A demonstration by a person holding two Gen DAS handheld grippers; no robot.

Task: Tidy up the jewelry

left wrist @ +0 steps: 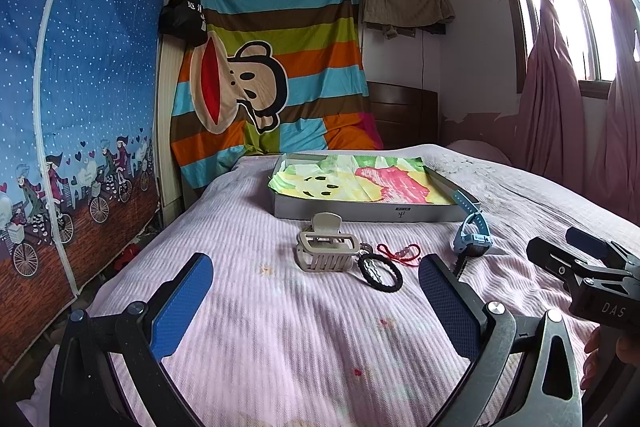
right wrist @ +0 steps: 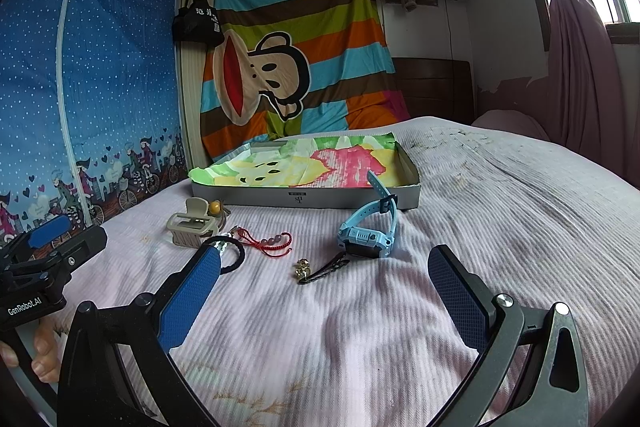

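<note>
On the pink bed lie a beige hair claw (left wrist: pixel 325 245) (right wrist: pixel 191 225), a black hair tie (left wrist: pixel 379 271) (right wrist: pixel 235 254), a red cord bracelet (left wrist: pixel 400 251) (right wrist: pixel 270 242), a light blue watch (left wrist: pixel 470 229) (right wrist: pixel 370 227) and a black strap with gold bells (right wrist: pixel 320 269). Behind them stands a shallow grey box (left wrist: pixel 360 213) (right wrist: pixel 304 198) lined with a colourful cloth. My left gripper (left wrist: pixel 316 285) is open and empty, just short of the claw and hair tie. My right gripper (right wrist: pixel 324 285) is open and empty, just short of the strap and watch.
A blue fabric wardrobe (left wrist: pixel 80 87) stands along the left of the bed. A striped monkey sheet (left wrist: pixel 272 67) hangs at the back. Pink curtains (left wrist: pixel 560 99) and a window are on the right. A pillow (right wrist: pixel 508 125) lies at the far right of the bed.
</note>
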